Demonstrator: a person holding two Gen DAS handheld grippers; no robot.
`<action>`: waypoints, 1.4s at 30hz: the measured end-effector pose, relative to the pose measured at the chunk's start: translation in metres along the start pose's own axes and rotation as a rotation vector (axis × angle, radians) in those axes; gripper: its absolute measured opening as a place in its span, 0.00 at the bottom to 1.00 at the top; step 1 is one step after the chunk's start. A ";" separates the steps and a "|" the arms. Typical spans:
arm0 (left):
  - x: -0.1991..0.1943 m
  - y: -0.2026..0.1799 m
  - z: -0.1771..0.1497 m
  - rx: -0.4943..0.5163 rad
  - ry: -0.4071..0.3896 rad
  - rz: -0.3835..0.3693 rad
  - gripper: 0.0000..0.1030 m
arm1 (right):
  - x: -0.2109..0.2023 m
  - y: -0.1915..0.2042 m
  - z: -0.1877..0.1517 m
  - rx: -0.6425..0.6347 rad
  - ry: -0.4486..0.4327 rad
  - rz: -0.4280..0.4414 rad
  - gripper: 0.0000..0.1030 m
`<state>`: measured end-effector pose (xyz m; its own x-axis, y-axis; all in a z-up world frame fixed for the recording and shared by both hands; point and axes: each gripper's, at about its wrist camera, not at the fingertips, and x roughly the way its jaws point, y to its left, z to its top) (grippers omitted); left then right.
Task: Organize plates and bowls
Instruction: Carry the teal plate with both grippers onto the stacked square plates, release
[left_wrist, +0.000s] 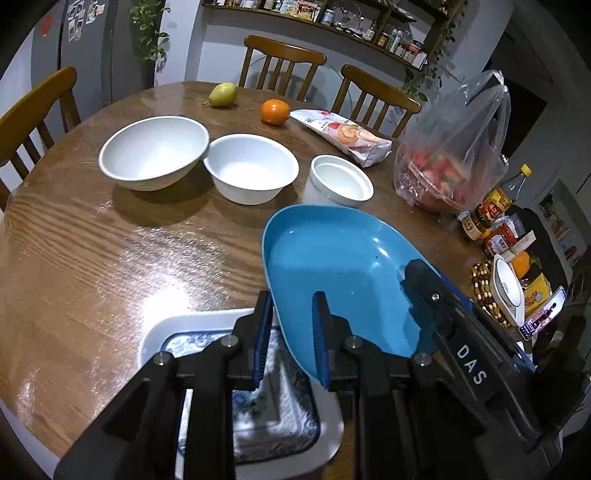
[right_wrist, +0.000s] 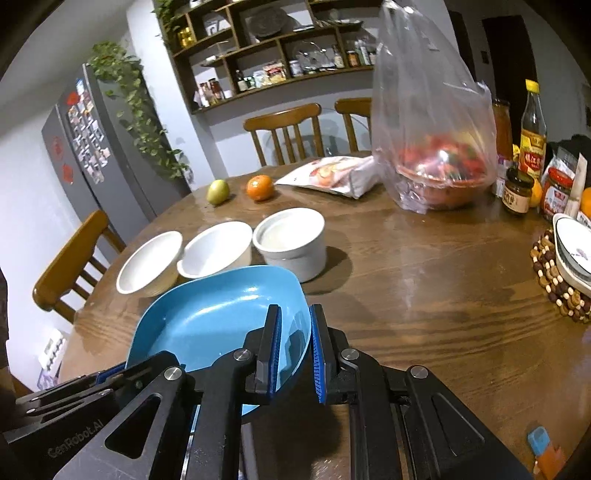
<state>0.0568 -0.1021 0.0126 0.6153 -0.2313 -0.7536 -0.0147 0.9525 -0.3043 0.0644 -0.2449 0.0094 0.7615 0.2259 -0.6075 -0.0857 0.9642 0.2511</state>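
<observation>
Blue plate (left_wrist: 325, 266) clamped at opposite rims by left hand-held gripper (left_wrist: 293, 336) and right hand-held gripper (right_wrist: 295, 350), raised above table (left_wrist: 110, 236).

Left wrist cam: sits above the near edge of the table (left_wrist: 92, 236), tilted steeply down, facing across to the far-edge chairs and shelf. Very close to the blue plate (left_wrist: 332, 266), which fills the lower centre.

Right wrist cam: also at the near edge, shallower tilt, looking across and slightly leftward toward the fridge (right_wrist: 92, 155) and shelf; same plate (right_wrist: 221, 317) right at the lens.

Shared: plate, three white bowls (left_wrist: 251, 168) (right_wrist: 216, 249), pear, orange (left_wrist: 275, 112) (right_wrist: 260, 187), snack pack, bag (left_wrist: 454, 155) (right_wrist: 432, 140), jars at the right edge, far chairs.
</observation>
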 end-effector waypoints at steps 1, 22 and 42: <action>-0.003 0.001 -0.001 0.003 -0.008 0.002 0.18 | -0.002 0.003 -0.001 -0.005 -0.002 0.000 0.17; -0.045 0.045 -0.029 -0.009 -0.044 0.012 0.19 | -0.026 0.054 -0.035 -0.073 0.000 0.041 0.17; -0.051 0.083 -0.058 -0.017 -0.012 0.058 0.19 | -0.023 0.088 -0.074 -0.118 0.049 0.057 0.17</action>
<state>-0.0215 -0.0226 -0.0074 0.6223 -0.1737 -0.7633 -0.0634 0.9607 -0.2703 -0.0084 -0.1547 -0.0099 0.7215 0.2845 -0.6313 -0.2053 0.9586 0.1973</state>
